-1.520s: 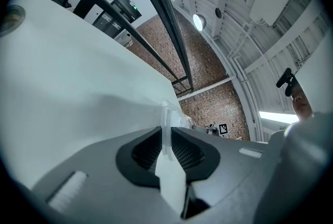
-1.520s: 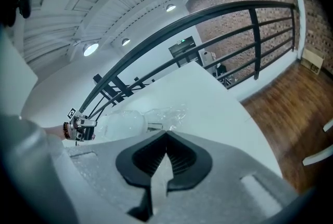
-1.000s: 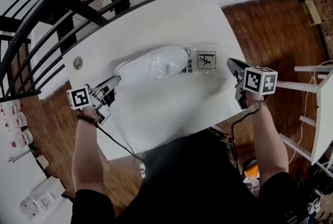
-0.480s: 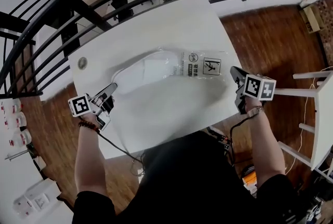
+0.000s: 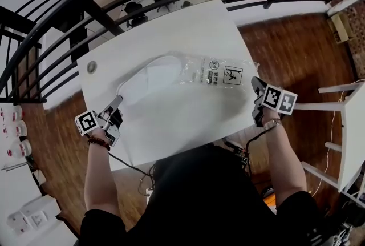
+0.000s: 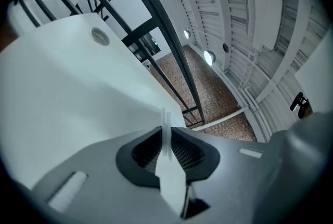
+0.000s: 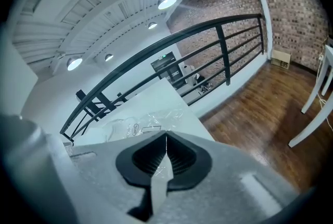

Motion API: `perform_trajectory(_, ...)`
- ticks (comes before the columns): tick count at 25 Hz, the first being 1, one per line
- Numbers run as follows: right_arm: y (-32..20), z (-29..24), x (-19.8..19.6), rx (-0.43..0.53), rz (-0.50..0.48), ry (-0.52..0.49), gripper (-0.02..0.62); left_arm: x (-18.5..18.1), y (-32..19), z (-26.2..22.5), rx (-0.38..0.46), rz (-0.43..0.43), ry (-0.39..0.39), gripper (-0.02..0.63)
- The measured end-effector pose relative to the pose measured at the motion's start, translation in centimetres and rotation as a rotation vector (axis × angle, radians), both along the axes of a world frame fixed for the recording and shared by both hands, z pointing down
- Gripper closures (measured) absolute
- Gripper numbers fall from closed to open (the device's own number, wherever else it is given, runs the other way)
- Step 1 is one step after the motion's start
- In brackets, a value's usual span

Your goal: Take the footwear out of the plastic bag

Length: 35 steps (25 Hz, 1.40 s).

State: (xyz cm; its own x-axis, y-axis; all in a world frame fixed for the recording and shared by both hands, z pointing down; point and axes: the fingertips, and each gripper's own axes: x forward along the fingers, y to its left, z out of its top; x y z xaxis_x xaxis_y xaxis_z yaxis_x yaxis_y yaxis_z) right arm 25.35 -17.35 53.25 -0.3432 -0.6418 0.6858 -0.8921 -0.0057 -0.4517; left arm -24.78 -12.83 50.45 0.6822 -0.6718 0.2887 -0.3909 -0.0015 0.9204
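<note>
Obs.: the white footwear [image 5: 153, 76] lies near the middle of the surface [image 5: 188, 119], its 3 o'clock part under the film of the clear plastic bag [image 5: 225, 75]. Its 8 o'clock end looks free of the film, though the bag's mouth is hard to trace. Your left tongs [image 5: 118, 100] sit at that free end, clamped on a thin white edge [image 6: 165, 129], which I take to be the rim of the footwear. Your right tongs [image 5: 255, 85] are at the bag's 3 o'clock end, jaws together, with crinkled film running up to their tips. I judge it pinched there.

Risks:
- The left bite is narrow and shallow, so a sharp tug toward 8 o'clock could strip the rim out of the pads and leave the footwear half in.
- The film is slick and thin. If the right pinch lets go, the bag will travel with the footwear and nothing will separate. If it holds too hard against a snag, the film could stretch or tear near the printed label [image 5: 231, 75].
- Both tongs work close to the surface's edges, at 8 o'clock and at 3 o'clock. Once freed, the footwear could swing off the near corner if you overshoot the pull.
- If you lift rather than draw level, the toe may catch in the mouth of the bag.
</note>
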Motion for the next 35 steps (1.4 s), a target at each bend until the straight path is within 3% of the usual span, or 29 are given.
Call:
perform_trajectory(10,1.0,0.1,2.4,0.011,0.126,-0.046,0.603,-1.1,2.1,0.6,0.015,-0.142,0.023,0.532)
perform_trajectory(16,1.5,0.1,1.9,0.003,0.127,-0.060,0.602,-1.6,3.0,1.0,0.011,-0.219,0.038,0.532)
perform_trajectory(20,1.7,-0.1,1.3,-0.007,0.097,-0.061,0.601,-1.7,3.0,1.5,-0.011,-0.284,0.009,0.529)
perform_trajectory(23,1.8,0.1,1.3,-0.009,0.077,-0.052,0.596,-2.2,3.3,2.9,-0.042,-0.319,-0.074,0.521)
perform_trajectory(25,2.0,0.5,1.0,-0.015,0.062,-0.047,0.549,-2.7,3.7,3.9,-0.070,-0.318,-0.161,0.509)
perform_trajectory(29,2.4,1.0,0.9,-0.021,0.042,-0.025,0.478,-3.2,4.3,5.1,-0.112,-0.298,-0.296,0.380)
perform_trajectory(35,2.7,0.8,1.7,-0.023,0.025,0.053,0.422,-3.6,5.1,5.4,-0.157,-0.259,-0.481,0.330)
